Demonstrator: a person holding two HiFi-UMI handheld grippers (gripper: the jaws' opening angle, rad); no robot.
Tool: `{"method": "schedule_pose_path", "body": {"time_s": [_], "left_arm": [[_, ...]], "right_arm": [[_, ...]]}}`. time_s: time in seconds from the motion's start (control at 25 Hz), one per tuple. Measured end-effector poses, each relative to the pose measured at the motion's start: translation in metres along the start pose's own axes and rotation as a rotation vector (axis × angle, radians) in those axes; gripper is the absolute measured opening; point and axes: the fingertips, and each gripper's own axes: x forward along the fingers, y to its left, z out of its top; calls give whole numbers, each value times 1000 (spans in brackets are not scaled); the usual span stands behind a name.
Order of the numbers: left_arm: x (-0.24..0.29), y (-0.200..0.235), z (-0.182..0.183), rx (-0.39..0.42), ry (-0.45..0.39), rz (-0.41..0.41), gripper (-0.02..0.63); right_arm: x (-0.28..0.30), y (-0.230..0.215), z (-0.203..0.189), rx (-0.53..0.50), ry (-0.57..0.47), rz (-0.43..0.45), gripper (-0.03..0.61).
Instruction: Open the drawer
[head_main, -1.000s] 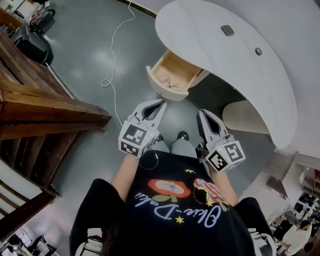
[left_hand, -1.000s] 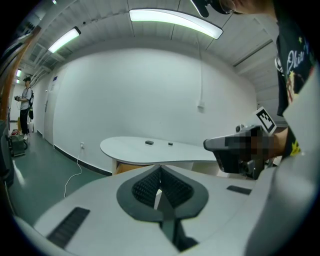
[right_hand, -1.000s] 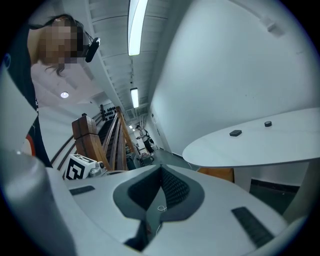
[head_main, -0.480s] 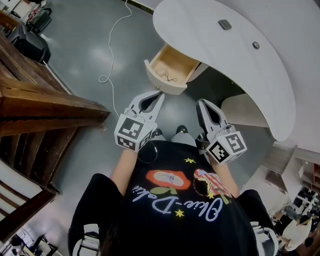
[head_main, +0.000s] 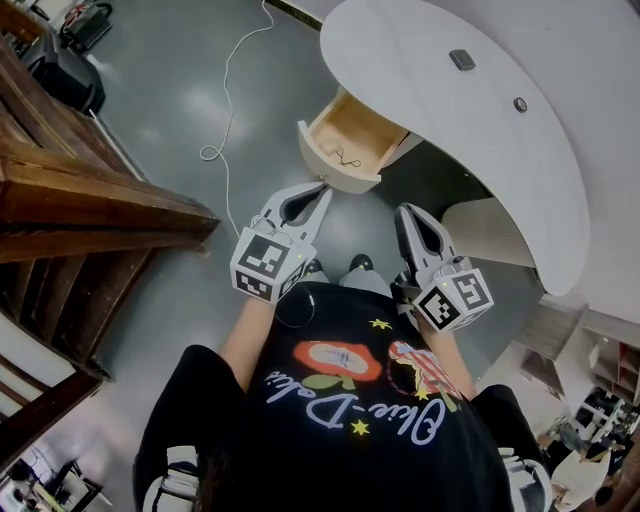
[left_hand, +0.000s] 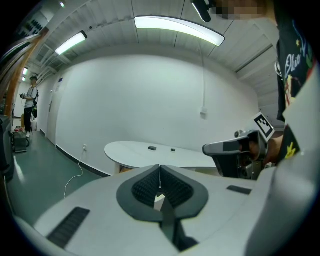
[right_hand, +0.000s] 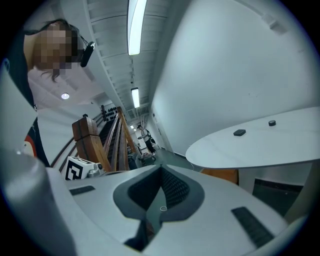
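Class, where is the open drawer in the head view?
The drawer sits upper centre in the head view, pulled out from under the left end of the white desk, just beyond the left tongs.

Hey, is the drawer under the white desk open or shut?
Open. The drawer juts out from under the white desk, its wooden inside exposed from above.

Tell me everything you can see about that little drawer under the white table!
The drawer is pulled open, sticking out from under the curved white table. Its inside looks like pale wood; its rounded front is white. Something small, thin and dark, maybe wire, lies on its bottom. The left claw and right claw hang shut nearby, not touching it.
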Motion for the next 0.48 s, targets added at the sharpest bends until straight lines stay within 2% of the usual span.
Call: {"method": "schedule_pose_path", "body": {"time_s": [0.48], "left_arm": [[-6,9,-1,-21,-14,15,6]], "right_arm": [[8,6,-2,2,-2,18,0]]}}
